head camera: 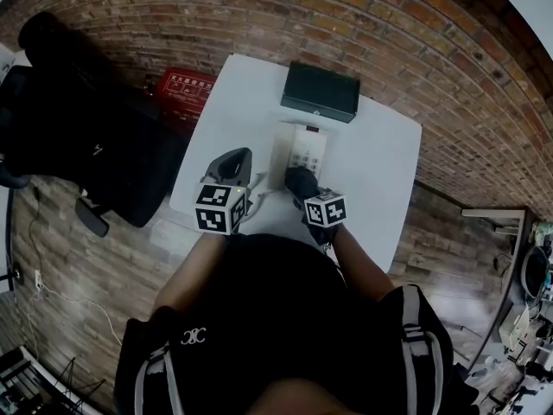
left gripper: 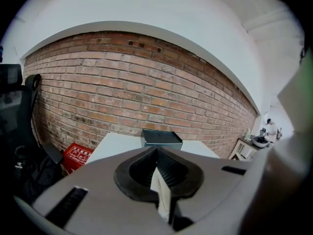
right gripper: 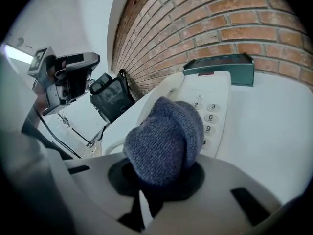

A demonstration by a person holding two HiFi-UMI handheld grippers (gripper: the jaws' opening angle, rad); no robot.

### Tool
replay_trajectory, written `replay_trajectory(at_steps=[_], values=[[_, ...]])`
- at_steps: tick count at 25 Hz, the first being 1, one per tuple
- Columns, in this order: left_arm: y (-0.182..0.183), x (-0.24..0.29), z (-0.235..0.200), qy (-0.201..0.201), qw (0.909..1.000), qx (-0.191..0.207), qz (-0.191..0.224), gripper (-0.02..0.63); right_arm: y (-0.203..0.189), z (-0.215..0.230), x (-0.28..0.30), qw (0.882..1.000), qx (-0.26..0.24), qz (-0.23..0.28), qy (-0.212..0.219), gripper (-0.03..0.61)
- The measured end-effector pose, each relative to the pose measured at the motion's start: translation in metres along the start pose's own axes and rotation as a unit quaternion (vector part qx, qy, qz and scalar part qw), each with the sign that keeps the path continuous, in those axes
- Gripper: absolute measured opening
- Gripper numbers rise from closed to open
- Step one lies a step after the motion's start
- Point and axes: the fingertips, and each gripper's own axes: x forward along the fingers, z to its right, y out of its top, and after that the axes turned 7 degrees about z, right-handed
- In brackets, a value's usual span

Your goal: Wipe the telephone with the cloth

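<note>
Your right gripper (right gripper: 159,177) has its jaws pinching the bunched blue-grey knit cloth (right gripper: 164,141), which sits on the near left part of the telephone (right gripper: 212,99) keypad, just beside the handset (right gripper: 164,89). The telephone lies mid white table (head camera: 371,162), with a dark box (head camera: 320,91) beyond it by the brick wall. Your left gripper (left gripper: 157,168) is just left of the telephone, off the table, jaws pressed together with a pale sliver at the seam, can't tell what.
</note>
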Motion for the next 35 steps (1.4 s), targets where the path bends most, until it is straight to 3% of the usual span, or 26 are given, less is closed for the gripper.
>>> replay_trajectory(at_steps=[17, 24, 30, 35], values=[[-0.001, -0.004, 0.005, 0.002, 1.0000, 0.005, 0.000, -0.005, 0.003, 0.038, -0.034, 0.998, 0.026, 0.020, -0.053, 0.035], [-0.003, -0.005, 0.009, 0.003, 1.0000, 0.004, -0.001, -0.005, 0.029, 0.055, -0.032, 0.993, 0.047, 0.083, -0.070, 0.035], [-0.006, -0.006, 0.014, 0.003, 1.0000, 0.001, -0.002, -0.005, 0.040, 0.064, -0.028, 0.992, 0.033, 0.092, -0.081, 0.035], [-0.009, -0.012, 0.012, 0.010, 0.9999, 0.000, -0.002, -0.005, 0.057, 0.077, -0.031, 0.985, 0.093, 0.129, -0.073, 0.035]])
